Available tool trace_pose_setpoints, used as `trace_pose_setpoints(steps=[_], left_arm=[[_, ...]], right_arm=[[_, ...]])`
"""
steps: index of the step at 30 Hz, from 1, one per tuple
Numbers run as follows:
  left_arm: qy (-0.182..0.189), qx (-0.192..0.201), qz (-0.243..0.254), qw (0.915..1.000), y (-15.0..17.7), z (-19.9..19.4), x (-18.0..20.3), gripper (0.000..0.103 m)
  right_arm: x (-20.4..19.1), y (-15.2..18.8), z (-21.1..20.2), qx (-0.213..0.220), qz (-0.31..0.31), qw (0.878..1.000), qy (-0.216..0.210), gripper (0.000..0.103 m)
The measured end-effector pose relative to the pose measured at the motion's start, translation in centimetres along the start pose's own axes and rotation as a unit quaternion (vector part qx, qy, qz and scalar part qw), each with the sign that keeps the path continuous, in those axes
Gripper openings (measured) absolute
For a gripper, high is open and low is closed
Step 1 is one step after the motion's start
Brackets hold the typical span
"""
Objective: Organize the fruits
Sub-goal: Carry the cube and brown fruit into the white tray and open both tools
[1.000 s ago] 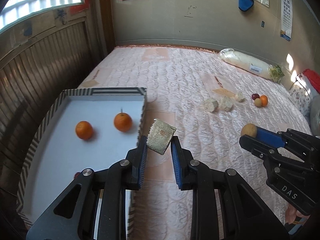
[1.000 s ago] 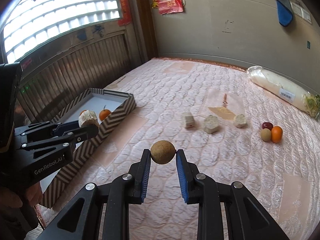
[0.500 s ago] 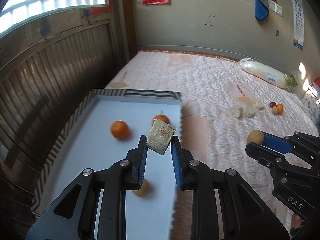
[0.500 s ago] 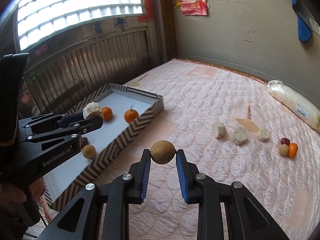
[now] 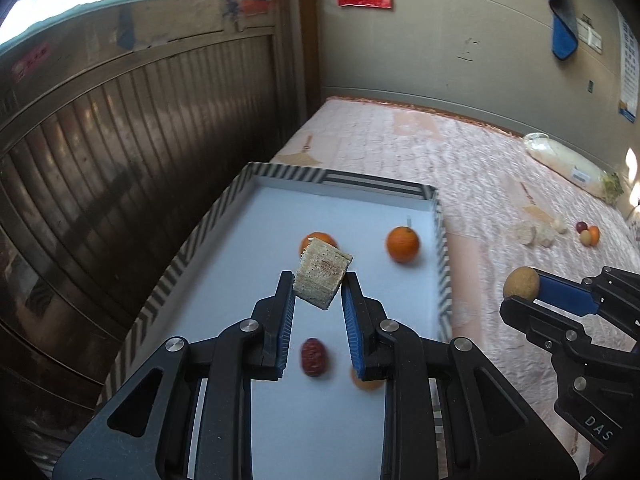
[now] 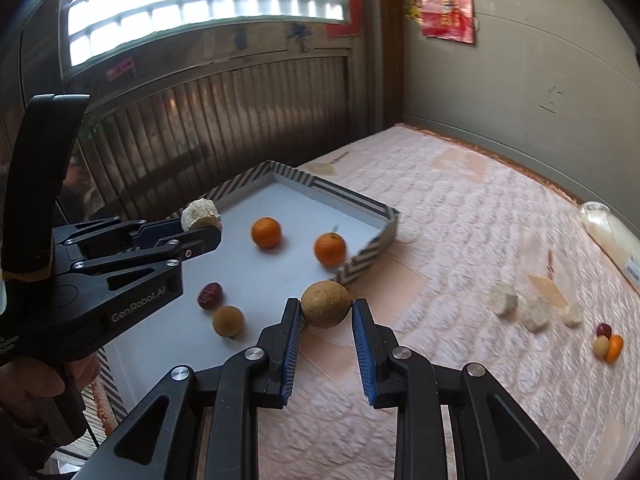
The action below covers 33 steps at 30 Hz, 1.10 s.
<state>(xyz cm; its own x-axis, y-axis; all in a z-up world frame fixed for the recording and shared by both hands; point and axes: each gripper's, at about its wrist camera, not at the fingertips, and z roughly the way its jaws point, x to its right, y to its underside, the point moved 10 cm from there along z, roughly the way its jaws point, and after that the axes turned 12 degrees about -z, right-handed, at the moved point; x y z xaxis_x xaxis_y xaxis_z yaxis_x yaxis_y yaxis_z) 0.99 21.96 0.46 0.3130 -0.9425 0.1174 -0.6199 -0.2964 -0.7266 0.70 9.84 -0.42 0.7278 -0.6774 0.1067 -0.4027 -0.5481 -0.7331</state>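
My left gripper [image 5: 317, 294] is shut on a pale beige chunk [image 5: 322, 277] and holds it above the striped tray [image 5: 276, 172], also seen in the right wrist view [image 6: 202, 216]. My right gripper [image 6: 325, 309] is shut on a brown round fruit [image 6: 325, 304], just off the tray's right wall [image 6: 362, 266]; it shows at the right of the left wrist view [image 5: 521, 282]. In the tray lie two oranges [image 5: 402, 243] [image 6: 265, 232], a dark red date [image 5: 314, 362] and a brown ball [image 6: 227, 321].
On the pink quilted bed [image 6: 460, 240] lie three pale chunks [image 6: 534, 312] and a small cluster of fruits [image 6: 608, 344]. A white bag [image 5: 568, 164] lies by the far wall. A dark slatted wall [image 5: 120, 140] runs along the tray's left side.
Both grippers have moved left toward the tray with their loads. The left gripper is now over the tray's middle; the date and brown ball have come into view.
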Motion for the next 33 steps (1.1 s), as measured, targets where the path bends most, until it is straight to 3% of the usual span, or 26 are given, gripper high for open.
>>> trace_pose_setpoints(steps=[19,33], left_arm=[[-0.030,-0.019,-0.042,0.9985,0.3,2.3,-5.4,0.023],[-0.041,-0.036,-0.044,0.9975,0.5,3.9,-6.2,0.023]], right_arm=[[-3.4,-2.1,5.2,-0.027,-0.031,0.998,-0.045,0.025],[-4.3,-2.0,9.8,-0.061,-0.036,0.995,-0.068,0.025]])
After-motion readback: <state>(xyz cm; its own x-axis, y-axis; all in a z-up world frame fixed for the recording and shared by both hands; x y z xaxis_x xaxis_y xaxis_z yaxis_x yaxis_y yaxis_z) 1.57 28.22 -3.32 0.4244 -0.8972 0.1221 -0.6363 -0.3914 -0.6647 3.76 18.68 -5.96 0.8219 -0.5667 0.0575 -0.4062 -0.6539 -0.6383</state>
